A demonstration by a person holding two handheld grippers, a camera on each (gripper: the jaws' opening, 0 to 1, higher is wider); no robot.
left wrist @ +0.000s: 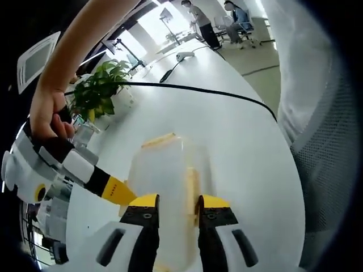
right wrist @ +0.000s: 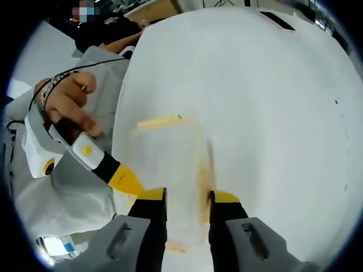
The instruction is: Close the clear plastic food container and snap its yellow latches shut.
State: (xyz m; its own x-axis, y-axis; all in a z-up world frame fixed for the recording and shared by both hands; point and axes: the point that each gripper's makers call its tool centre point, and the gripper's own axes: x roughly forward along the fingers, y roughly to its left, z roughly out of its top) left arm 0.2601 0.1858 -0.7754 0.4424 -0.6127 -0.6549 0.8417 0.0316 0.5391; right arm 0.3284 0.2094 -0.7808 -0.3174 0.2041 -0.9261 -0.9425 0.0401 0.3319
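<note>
- The clear plastic food container [left wrist: 167, 187] sits on the white table [left wrist: 238, 147], lid apparently down; one yellow latch [left wrist: 159, 139] shows at its far end.
- Left gripper [left wrist: 178, 205]: jaws narrowly parted, straddling the container's near edge; actual grip cannot be told.
- Right gripper [right wrist: 187, 198]: same posture at the opposite end.
- Judged step: latching. Next, press each latch down until seated.
- A potted plant [left wrist: 102, 85] stands far left.

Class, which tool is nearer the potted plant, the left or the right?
Right, it seems. The right tool reaches the container's side from beside the potted plant; the left tool sits over the container's near end, farther off.
</note>
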